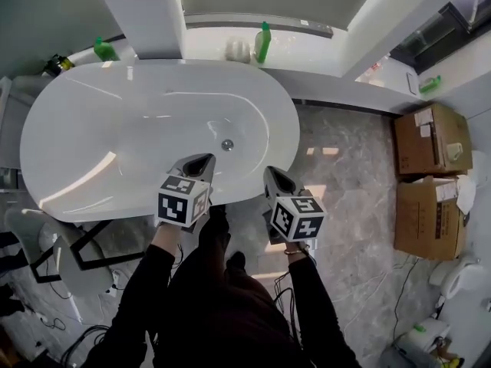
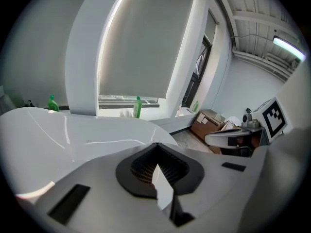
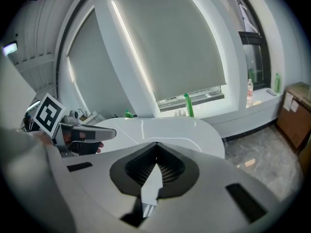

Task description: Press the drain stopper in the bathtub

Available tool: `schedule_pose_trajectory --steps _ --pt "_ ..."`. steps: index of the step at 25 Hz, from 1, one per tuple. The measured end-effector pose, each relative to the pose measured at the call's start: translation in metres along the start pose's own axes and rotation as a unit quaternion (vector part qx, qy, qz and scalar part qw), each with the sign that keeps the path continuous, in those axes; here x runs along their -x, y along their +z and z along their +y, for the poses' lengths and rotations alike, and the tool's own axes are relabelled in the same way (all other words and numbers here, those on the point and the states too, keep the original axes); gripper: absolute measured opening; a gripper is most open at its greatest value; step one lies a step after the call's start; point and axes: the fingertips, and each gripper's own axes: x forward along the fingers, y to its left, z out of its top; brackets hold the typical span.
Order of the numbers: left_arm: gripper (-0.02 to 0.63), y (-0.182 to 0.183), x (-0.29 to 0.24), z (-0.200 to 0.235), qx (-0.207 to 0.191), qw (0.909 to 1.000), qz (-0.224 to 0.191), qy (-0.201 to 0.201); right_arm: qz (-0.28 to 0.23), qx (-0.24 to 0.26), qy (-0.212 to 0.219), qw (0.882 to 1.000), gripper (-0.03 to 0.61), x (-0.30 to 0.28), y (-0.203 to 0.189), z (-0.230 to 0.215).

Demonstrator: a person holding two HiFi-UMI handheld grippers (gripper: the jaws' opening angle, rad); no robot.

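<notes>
**BOTH GRIPPERS CLOSED: STOPPER AHEAD OF LEFT GRIPPER**

The left gripper (image 1: 201, 161) is closed, its jaw tips together with nothing held. It is positioned over the near rim of the tub (image 1: 285, 129). The right gripper (image 1: 274, 175) is likewise closed and empty. It is held outside the tub, just off the right end of the near rim.

The stopper (image 1: 227, 144) lies on the tub floor, right of centre and toward the near rim. From the left gripper tip it lies just ahead, slightly to the right, and lower. The left gripper is judged the nearer of the two, so a short forward and downward reach is called for. The stopper is round, so no long axis need be matched.

The stopper is shown only in the head view. In neither gripper view is it seen. There, only the tub rim, the window and a green bottle (image 3: 188, 105) are seen beyond the closed tips.
</notes>
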Motion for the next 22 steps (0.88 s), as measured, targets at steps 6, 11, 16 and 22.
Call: schedule_pose_trajectory --steps 6,11,16,22 --pt "0.008 0.003 -0.037 0.034 0.001 0.9997 0.024 -0.009 0.021 -0.014 -0.014 1.0 0.002 -0.047 0.011 -0.012" --pt "0.008 -0.002 -0.06 0.053 0.004 0.9989 0.043 -0.02 0.045 -0.015 -0.021 0.999 0.002 -0.076 0.01 -0.016" --pt "0.008 -0.009 -0.082 0.067 0.008 0.9979 0.057 -0.031 0.064 -0.011 -0.025 0.998 0.002 -0.099 0.005 -0.02" --pt "0.008 -0.027 -0.109 0.083 0.013 0.9963 0.08 -0.03 0.095 -0.003 -0.025 0.995 0.002 -0.121 -0.012 -0.025"
